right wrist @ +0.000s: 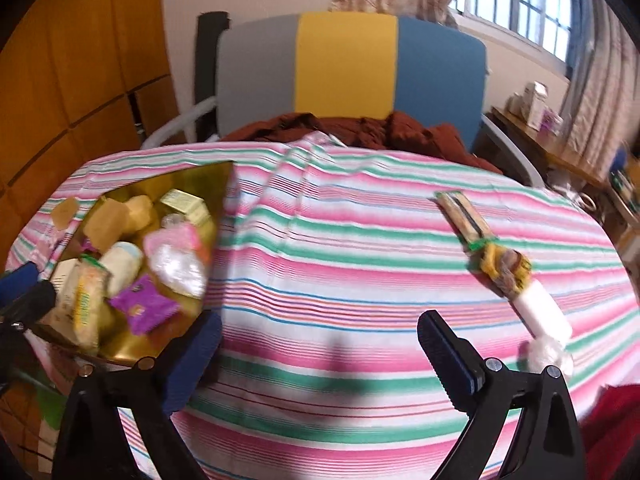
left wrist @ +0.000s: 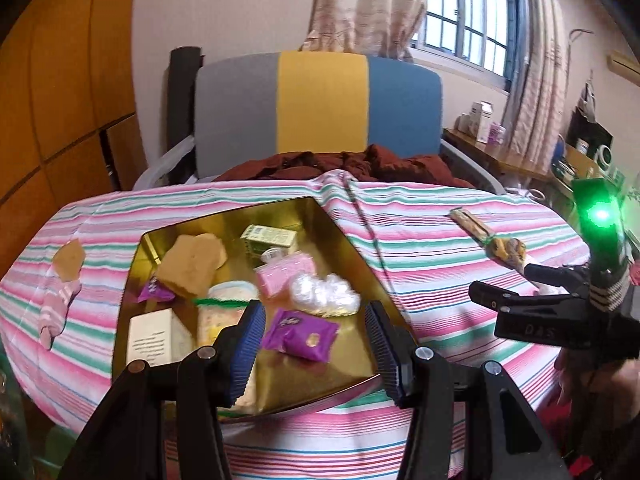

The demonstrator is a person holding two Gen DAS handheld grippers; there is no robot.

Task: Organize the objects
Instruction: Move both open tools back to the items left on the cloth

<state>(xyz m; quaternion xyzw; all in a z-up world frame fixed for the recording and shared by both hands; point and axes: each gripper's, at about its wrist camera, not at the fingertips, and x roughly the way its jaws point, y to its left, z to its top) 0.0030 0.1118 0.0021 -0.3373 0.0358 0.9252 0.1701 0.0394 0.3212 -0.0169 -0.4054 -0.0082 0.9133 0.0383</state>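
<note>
a: looking through the left wrist view, the left gripper [left wrist: 316,354] hangs over the gold tray [left wrist: 352,248], jaws partly apart and holding nothing; a purple packet [left wrist: 298,334] lies in the tray under the gap.

b: and loose items?

a: a long bundled stick [left wrist: 486,236] lies right of the tray, nearer the right gripper [left wrist: 508,292].

b: right wrist view?

a: the right gripper [right wrist: 320,340] stands wide and empty right of the tray [right wrist: 216,184]. the stick [right wrist: 496,256] lies beyond its right finger, long axis slanting away toward the tray's far side.
</note>
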